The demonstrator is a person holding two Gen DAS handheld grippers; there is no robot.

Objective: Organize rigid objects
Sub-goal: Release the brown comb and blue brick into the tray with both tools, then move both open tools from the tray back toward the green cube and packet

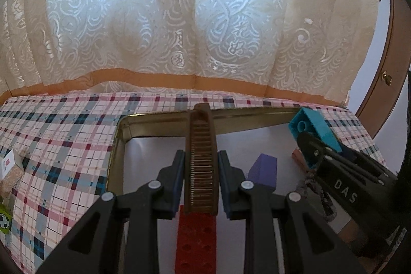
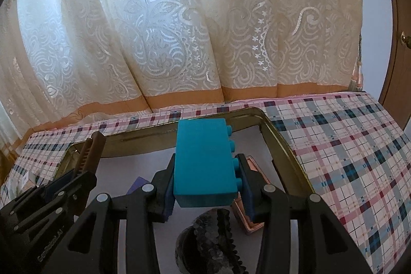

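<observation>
My left gripper (image 1: 201, 179) is shut on a brown comb (image 1: 201, 158), held lengthwise above a gold-rimmed metal tray (image 1: 120, 135). My right gripper (image 2: 206, 186) is shut on a teal toy brick (image 2: 205, 161), also above the tray (image 2: 280, 143). In the left wrist view the right gripper (image 1: 312, 145) with the teal brick (image 1: 314, 127) is at the right. In the right wrist view the left gripper (image 2: 77, 171) with the comb (image 2: 90, 150) is at the left. In the tray lie a red brick (image 1: 196, 240), a purple block (image 1: 264, 168) and a pink box (image 2: 250, 220).
A plaid cloth (image 2: 346, 145) covers the surface under the tray. A lace curtain (image 1: 167, 17) hangs behind. A dark sequined item (image 2: 208, 243) lies in the tray below the right gripper. Small boxes (image 1: 7, 166) sit at the far left. A wooden door (image 1: 395, 55) stands at the right.
</observation>
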